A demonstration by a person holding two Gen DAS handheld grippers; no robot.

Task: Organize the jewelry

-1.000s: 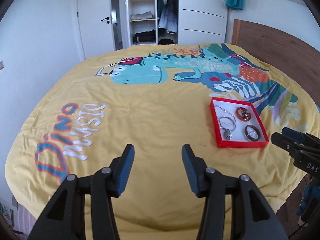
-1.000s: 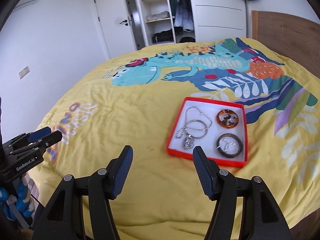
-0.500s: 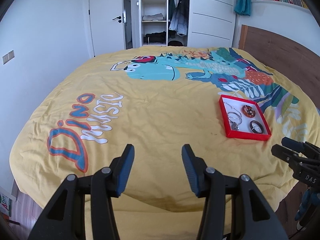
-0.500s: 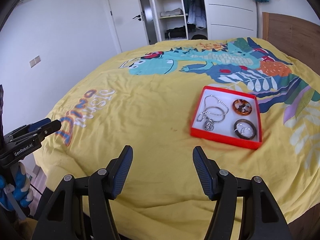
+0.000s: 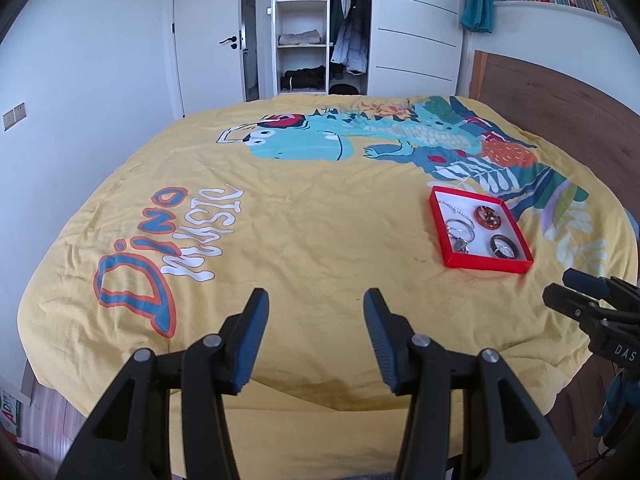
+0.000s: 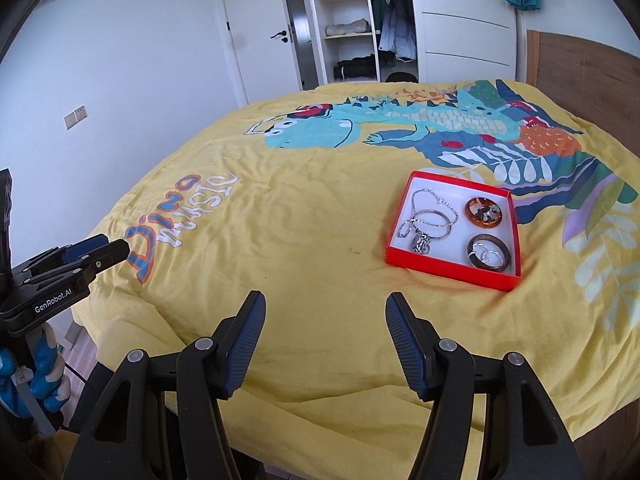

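Note:
A shallow red box [image 6: 440, 270] [image 5: 486, 262] with a white floor lies on the yellow bedspread, right of centre. Inside it are a silver chain necklace with bangles [image 6: 430, 218] [image 5: 460, 226], an amber ring-shaped piece [image 6: 483, 211] [image 5: 489, 216] and a dark bangle with small rings [image 6: 489, 252] [image 5: 503, 246]. My left gripper [image 5: 316, 308] is open and empty over the bed's near edge, well left of the box. My right gripper [image 6: 326, 312] is open and empty too, short of the box and to its left.
The yellow dinosaur-print bedspread [image 5: 280, 208] covers the whole bed. A wooden headboard [image 5: 560, 92] runs along the right. An open wardrobe [image 5: 320, 28] and a white door [image 5: 208, 36] stand behind the bed. Wooden floor [image 6: 76, 344] shows past the bed's near edge.
Both grippers have drawn back from the bed, so the red box looks smaller and farther away and the bed's near edge has come into sight. Neither gripper's opening has changed.

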